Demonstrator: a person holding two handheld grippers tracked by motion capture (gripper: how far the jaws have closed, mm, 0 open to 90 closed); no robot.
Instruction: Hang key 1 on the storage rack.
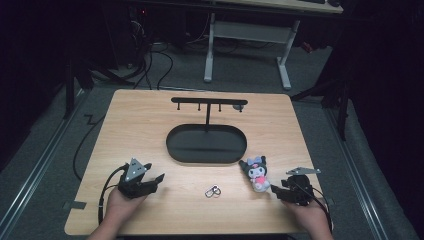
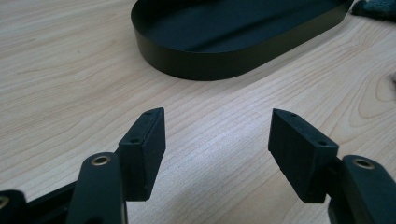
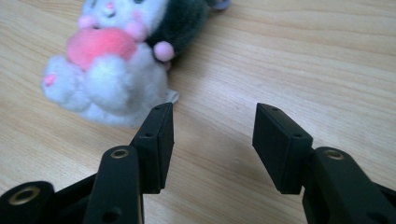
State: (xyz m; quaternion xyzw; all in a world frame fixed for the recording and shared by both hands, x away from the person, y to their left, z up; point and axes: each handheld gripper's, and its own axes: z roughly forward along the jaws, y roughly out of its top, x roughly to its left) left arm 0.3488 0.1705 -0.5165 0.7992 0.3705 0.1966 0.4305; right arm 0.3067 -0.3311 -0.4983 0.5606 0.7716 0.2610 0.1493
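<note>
A small plush toy (image 1: 258,173) with a white body, pink front and dark hood lies on the wooden table (image 1: 150,125), right of centre near the front. My right gripper (image 1: 278,192) rests just right of it, open, with only bare wood between its jaws; the plush (image 3: 112,56) lies ahead and to the left of them. A metal key ring (image 1: 213,191) lies at the front middle. My left gripper (image 1: 156,180) sits at the front left, open and holding nothing, pointing toward the black oval tray (image 2: 154,46).
The black oval tray (image 1: 172,142) sits mid-table and carries an upright post with a hook bar (image 1: 209,101) across its top. A white desk frame (image 1: 247,45) stands on the floor beyond the table, with cables around it.
</note>
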